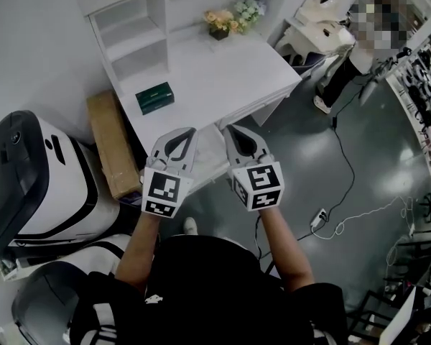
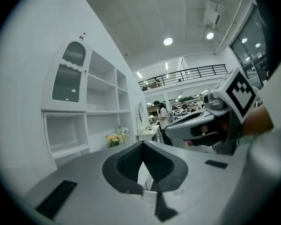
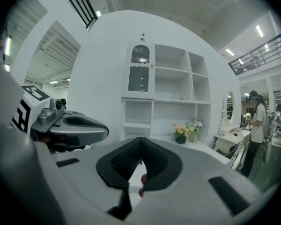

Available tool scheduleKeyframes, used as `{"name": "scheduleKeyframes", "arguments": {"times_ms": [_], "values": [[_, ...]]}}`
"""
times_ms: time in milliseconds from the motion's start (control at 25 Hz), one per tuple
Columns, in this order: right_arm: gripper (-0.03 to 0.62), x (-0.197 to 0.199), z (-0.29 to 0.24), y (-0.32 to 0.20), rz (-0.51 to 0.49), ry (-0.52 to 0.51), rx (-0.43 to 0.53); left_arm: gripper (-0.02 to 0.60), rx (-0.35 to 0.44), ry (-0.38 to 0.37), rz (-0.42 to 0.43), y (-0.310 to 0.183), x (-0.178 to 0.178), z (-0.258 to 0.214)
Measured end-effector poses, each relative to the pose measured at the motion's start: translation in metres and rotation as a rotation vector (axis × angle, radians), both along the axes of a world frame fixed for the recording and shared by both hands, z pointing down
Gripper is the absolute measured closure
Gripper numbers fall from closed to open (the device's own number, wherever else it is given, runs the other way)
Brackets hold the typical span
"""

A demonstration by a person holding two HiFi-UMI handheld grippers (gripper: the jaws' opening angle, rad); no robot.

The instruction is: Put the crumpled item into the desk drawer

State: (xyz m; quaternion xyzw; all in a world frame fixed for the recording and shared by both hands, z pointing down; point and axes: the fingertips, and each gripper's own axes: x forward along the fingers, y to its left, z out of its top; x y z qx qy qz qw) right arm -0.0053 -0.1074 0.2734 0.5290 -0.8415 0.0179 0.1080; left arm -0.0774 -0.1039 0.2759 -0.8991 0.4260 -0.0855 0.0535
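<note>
Grey left gripper [image 2: 143, 145] fingers together, right gripper [image 3: 140, 140] likewise

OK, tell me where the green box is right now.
In the head view the dark green box lies flat on the white desk, toward its left side, beyond the left gripper and nearer than the flowers at the back.

bright ceiling lights [image 2: 167, 41], fisheye edges dark, sharp.

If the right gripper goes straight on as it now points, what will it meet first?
Probably the white shelf unit behind the desk top; the right gripper points nearly level over that top, left of the flowers. Depth is unclear.
</note>
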Motion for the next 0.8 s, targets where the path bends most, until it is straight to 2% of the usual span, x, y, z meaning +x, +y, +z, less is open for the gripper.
{"name": "scheduleKeyframes", "arguments": {"times_ms": [800], "values": [[0.599,0.032,-0.026,0.091,-0.018,-0.032,0.049,0.575,0.053,0.026,-0.046,0.094,0.021,-0.028]]}}
